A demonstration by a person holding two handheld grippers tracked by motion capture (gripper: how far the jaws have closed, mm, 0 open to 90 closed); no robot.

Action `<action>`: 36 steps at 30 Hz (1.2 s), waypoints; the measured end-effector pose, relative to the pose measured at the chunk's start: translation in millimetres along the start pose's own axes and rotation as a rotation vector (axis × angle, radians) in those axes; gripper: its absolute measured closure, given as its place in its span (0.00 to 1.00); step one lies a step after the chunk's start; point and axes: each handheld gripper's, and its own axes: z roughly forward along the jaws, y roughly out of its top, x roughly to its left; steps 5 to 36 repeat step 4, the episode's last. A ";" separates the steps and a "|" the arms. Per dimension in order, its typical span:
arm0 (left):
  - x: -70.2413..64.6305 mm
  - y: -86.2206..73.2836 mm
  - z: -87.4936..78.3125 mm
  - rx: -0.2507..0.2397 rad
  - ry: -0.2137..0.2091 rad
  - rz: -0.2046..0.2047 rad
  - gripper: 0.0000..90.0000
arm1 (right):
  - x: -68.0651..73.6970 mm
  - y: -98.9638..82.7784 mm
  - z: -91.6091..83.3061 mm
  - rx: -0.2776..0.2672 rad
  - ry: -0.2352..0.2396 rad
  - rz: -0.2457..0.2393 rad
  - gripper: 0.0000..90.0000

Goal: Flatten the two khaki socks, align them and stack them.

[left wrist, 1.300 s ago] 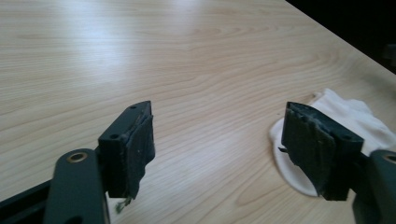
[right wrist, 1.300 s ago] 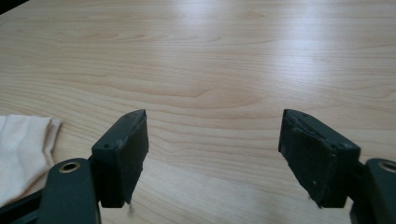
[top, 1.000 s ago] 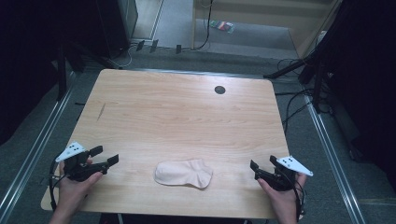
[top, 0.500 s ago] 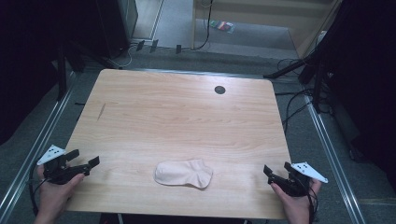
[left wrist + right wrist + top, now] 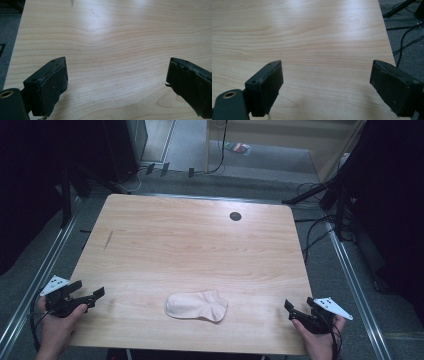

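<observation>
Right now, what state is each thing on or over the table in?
Sock: lying flat near the front edge, folded, untouched.
Left gripper: open, nothing between the jaws, apart from the sock.
Right gripper: open, nothing between the jaws, apart from the sock.
Table: bare wood apart from the sock.

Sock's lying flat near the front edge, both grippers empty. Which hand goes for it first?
Slight edge to the right, though it's close. The sock lies a bit nearer the right gripper than the left gripper. Both stand open over the table edges, nothing between the jaws.
</observation>
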 end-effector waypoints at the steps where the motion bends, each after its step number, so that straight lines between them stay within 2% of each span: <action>1: -0.2 0.1 0.4 0.002 0.001 0.000 0.05 | 0.3 0.0 0.0 0.000 -0.002 -0.001 0.13; 36: -0.7 0.3 1.8 0.011 0.002 0.001 0.05 | 1.2 0.0 0.0 0.003 -0.002 -0.004 0.13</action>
